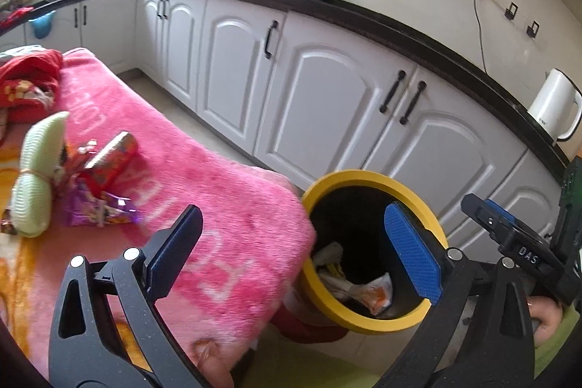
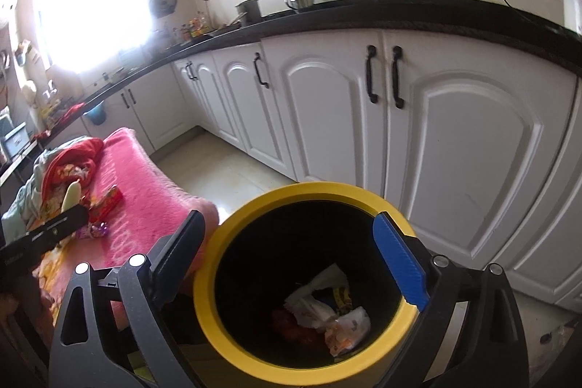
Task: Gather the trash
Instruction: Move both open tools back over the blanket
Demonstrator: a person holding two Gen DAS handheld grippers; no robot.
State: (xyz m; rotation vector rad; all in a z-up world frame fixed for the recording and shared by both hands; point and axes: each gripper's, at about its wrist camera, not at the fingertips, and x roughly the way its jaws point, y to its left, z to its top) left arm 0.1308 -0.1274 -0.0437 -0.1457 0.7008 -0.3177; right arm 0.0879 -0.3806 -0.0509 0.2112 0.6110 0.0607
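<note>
A black bin with a yellow rim point(image 1: 363, 175) point(image 2: 302, 191) stands on the floor against a pink blanket point(image 1: 232, 191) point(image 2: 145, 191). Crumpled wrappers point(image 1: 367, 290) point(image 2: 327, 311) lie at its bottom. On the blanket sit a red carton point(image 1: 112, 162) point(image 2: 109, 202) and a purple wrapper point(image 1: 98, 210) point(image 2: 92, 231). My left gripper point(image 1: 294, 253) is open and empty, straddling the blanket's edge and the bin, with the carton and wrapper to its left. My right gripper point(image 2: 291, 257) is open and empty above the bin's mouth.
A pale green knitted item point(image 1: 40, 177) and red clothes point(image 1: 29, 79) lie on the blanket's left end. White cabinets point(image 2: 454, 140) under a black counter point(image 1: 363, 13) run behind the bin, with a strip of tiled floor point(image 2: 225, 166) between. A white kettle point(image 1: 553, 104) stands on the counter.
</note>
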